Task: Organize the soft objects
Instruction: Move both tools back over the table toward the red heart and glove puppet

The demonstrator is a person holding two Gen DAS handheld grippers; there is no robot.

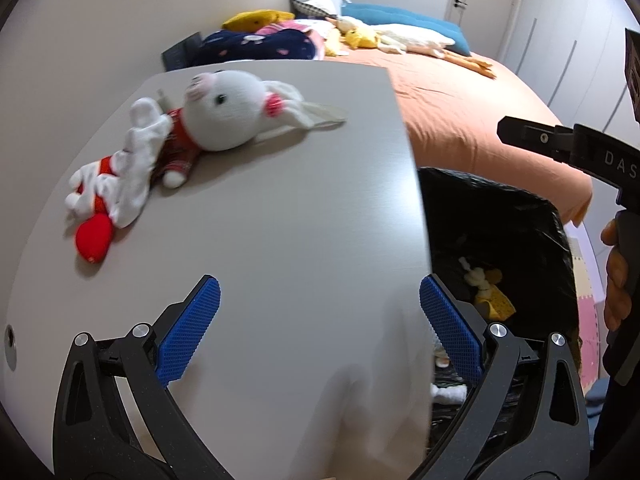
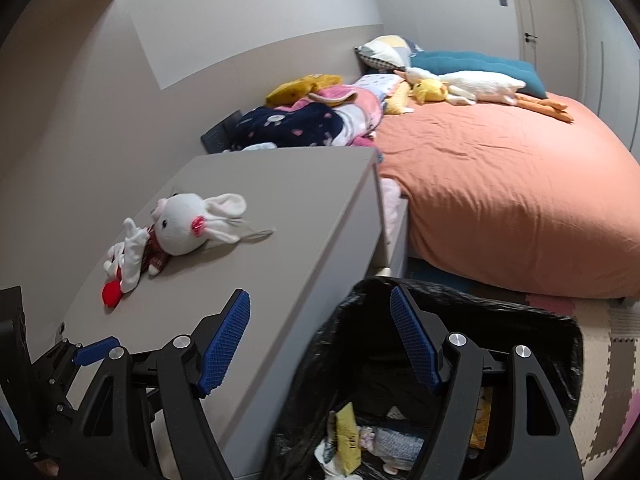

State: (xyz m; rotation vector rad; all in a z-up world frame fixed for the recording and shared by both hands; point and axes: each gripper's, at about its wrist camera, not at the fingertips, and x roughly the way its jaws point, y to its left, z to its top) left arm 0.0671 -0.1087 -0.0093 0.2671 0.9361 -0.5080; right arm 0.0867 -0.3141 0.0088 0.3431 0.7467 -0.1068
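Worktop (image 2: 312,200) carries one item only, the plush rabbit (image 1: 216,120), lying on its side near the far wall edge. Lined bin (image 2: 560,344) stands right beside the worktop, soft bits already inside, so I judge it's the drop spot. My left gripper (image 1: 320,320) and right gripper (image 2: 320,344): jaws wide apart, nothing held, rabbit well apart from both.

Grey table (image 2: 304,200), orange bed (image 2: 500,184), door (image 2: 548,12), foam floor mats (image 2: 608,364)
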